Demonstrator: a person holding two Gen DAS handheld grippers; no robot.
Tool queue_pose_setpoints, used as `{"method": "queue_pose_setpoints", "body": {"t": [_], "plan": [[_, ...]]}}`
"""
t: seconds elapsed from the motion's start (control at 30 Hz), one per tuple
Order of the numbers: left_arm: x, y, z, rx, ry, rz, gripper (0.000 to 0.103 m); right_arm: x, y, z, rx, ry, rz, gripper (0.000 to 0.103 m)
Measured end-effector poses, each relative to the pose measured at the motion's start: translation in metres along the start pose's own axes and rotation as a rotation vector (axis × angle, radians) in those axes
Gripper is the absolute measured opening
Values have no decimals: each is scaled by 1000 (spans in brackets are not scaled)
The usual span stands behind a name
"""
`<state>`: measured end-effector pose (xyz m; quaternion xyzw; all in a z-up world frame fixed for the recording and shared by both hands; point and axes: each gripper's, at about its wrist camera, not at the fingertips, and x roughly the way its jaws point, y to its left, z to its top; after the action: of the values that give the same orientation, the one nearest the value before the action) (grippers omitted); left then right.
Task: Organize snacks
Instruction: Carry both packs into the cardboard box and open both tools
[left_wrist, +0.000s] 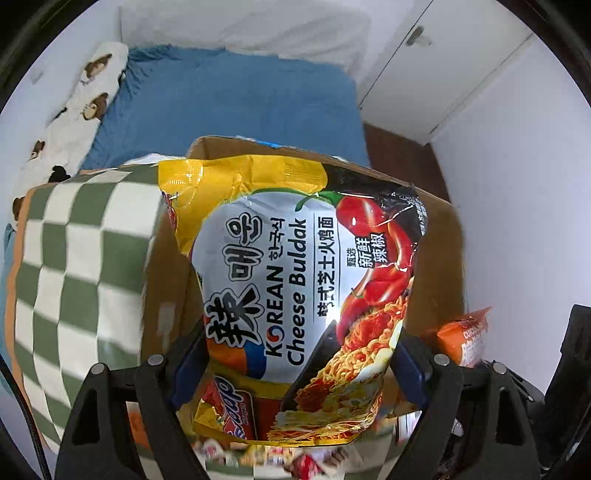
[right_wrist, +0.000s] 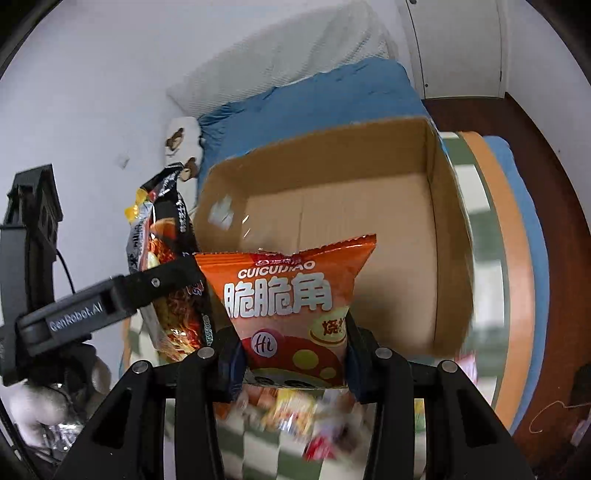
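My left gripper is shut on a big Korean Cheese Buldak noodle pack, held up in front of an open cardboard box. My right gripper is shut on an orange Cuicuijiao snack bag, held just before the same cardboard box, whose inside looks bare. The noodle pack and the left gripper's finger show at the left of the right wrist view. The orange bag shows at the right of the left wrist view.
The box sits on a green-and-white checkered cloth over a round table beside a blue bed. Several blurred small snack packets lie on the cloth below the grippers. White walls and a closet door stand behind.
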<state>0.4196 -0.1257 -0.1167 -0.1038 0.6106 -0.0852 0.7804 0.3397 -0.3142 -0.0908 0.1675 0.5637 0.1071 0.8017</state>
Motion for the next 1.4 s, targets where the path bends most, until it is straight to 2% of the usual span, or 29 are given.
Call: {"method": "queue_pose_setpoints", "body": {"t": [0.13,0.3,0.57,0.63,0.67,0.7,0.73,0.77,0.8,0.87,1.0,1.17,1.33,1.4], "plan": [[46,7,37,-20,87,22,85,58,-16,56,1,61,-62,45],[86,5,66,-37,165,34,85,113,-32,88,7,131,-115,45],[100,-15,71,17,227,73,86,160,-55,111,-7,168,-171,45],[102,-17,70,20,248,67,86,169,-57,118,-18,189,-170,47],[102,-18,69,28,247,60,86,174,-59,120,-15,202,-169,52],[100,-18,67,38,239,60,86,180,-66,122,-10,213,-169,68],[97,-19,64,49,229,72,88,184,-69,123,-7,219,-171,77],[95,-19,62,54,224,78,96,186,-72,124,-8,222,-174,90],[93,-19,61,61,217,76,101,187,-73,123,-13,227,-177,91],[88,-18,57,62,208,83,102,185,-72,119,-19,232,-185,91],[76,-14,49,53,188,51,102,178,-73,114,-22,227,-204,92],[43,-12,32,75,99,80,102,159,-63,102,-36,201,-214,92],[12,-12,14,102,0,116,102,130,-40,85,-60,135,-245,93],[-2,-11,3,114,-35,122,102,114,-43,75,-56,110,-248,93]]}}
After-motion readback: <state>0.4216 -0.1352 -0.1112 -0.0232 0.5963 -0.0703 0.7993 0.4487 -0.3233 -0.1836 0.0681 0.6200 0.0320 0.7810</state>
